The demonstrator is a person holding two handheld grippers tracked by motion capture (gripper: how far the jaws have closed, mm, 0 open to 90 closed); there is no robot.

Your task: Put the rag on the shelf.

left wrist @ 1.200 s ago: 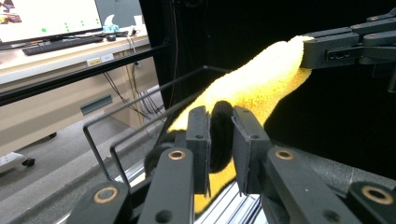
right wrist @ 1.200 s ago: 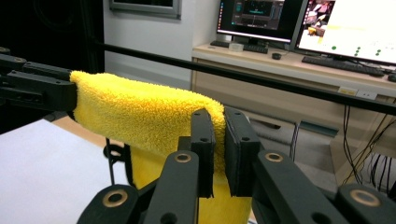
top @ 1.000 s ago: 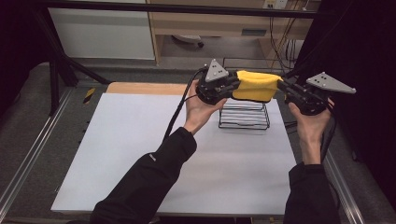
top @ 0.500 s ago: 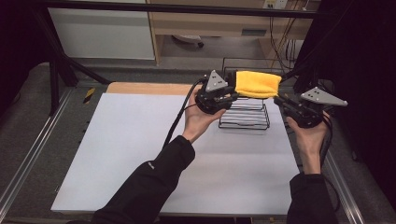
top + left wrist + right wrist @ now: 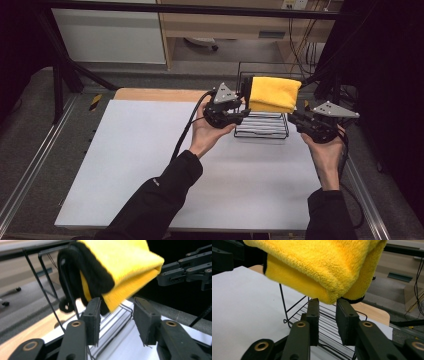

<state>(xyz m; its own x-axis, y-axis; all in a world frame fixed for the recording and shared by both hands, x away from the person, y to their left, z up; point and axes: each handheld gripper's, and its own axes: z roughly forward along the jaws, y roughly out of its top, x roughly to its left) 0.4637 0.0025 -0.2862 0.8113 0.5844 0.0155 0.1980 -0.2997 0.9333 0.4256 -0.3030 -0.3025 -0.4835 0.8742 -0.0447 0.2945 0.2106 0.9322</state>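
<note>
The white rectangular table [image 5: 150,165] carries a black wire rack [image 5: 262,125] at its far right, just in front of a bare strip of wooden tabletop [image 5: 150,94]. A folded yellow fleece towel with a black edge [image 5: 274,93] hangs over the rack's upright back frame, above the rack's flat wire floor. The left gripper [image 5: 244,107], held in the person's left hand [image 5: 207,135], sits just left of the towel; in the left gripper view its jaws have just been opening and stand apart with a clear gap, the towel's [image 5: 120,270] lower corner brushing the left jaw's tip but not pinched. The right gripper [image 5: 295,116], in the right hand [image 5: 327,150], sits just right of the towel; its jaws have just been opening too and stand narrowly apart directly under the towel's [image 5: 317,267] lower fold, not clamping it.
</note>
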